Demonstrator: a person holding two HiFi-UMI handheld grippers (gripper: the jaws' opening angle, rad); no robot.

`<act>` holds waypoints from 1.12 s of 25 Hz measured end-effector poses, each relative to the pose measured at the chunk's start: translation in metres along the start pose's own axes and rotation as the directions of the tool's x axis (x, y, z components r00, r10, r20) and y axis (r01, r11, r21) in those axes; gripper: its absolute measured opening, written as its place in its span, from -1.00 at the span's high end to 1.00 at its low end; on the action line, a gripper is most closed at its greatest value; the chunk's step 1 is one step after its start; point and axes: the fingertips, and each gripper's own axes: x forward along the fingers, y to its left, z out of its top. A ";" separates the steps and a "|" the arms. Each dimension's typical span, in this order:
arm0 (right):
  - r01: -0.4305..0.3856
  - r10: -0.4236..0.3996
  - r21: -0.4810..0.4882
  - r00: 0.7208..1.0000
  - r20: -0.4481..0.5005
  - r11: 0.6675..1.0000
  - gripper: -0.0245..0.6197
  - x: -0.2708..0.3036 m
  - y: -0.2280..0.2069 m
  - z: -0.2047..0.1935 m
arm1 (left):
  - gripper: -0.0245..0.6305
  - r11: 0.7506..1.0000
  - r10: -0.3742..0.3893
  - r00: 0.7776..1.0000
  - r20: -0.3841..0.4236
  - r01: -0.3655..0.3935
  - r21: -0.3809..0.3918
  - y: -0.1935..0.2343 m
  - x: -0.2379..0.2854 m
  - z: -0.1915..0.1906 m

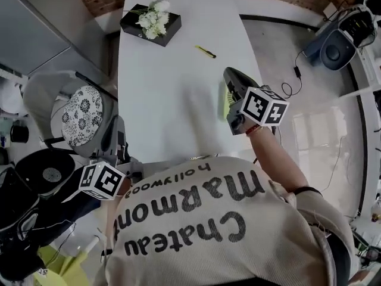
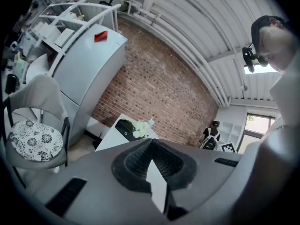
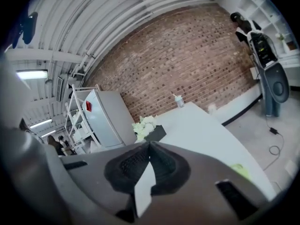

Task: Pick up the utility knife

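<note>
The utility knife (image 1: 206,52), small and yellow with a dark tip, lies on the white table (image 1: 166,100) towards its far right edge. My right gripper (image 1: 230,74) hovers over the table's right edge, short of the knife, and its jaws are shut with nothing between them. My left gripper (image 1: 118,125) is low at the table's near left corner, next to a chair, also shut and empty. The knife shows in neither gripper view. In their own views the right gripper (image 3: 149,146) and left gripper (image 2: 151,142) both point along the table.
A black box of white flowers (image 1: 151,22) stands at the table's far left. A chair with a patterned cushion (image 1: 82,111) sits left of the table. A small bottle (image 3: 178,101) is at the table's far end. A large grey cabinet (image 2: 89,74) stands left, cables and gear (image 1: 339,40) right.
</note>
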 end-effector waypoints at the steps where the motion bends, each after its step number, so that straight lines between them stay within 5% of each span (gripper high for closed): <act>1: -0.007 0.007 -0.013 0.999 -0.035 1.000 0.91 0.009 -0.008 -0.002 | 0.92 1.000 0.026 1.000 -0.003 -0.026 -0.014 0.004 0.000 -0.004; 11: 0.028 -0.076 -0.148 0.942 -0.328 0.989 0.91 0.098 -0.099 -0.025 | 0.92 0.985 0.161 0.986 -0.034 -0.163 -0.057 0.028 0.011 -0.023; 20: 0.005 -0.058 -0.131 0.911 -0.408 0.991 0.91 0.143 -0.119 -0.026 | 0.92 0.979 0.196 0.977 -0.090 -0.200 -0.048 0.024 0.023 -0.036; 28: -0.063 -0.036 -0.193 0.881 -0.471 0.979 0.65 0.174 -0.113 -0.039 | 0.92 0.963 0.255 0.961 -0.107 -0.262 -0.063 0.034 0.010 -0.041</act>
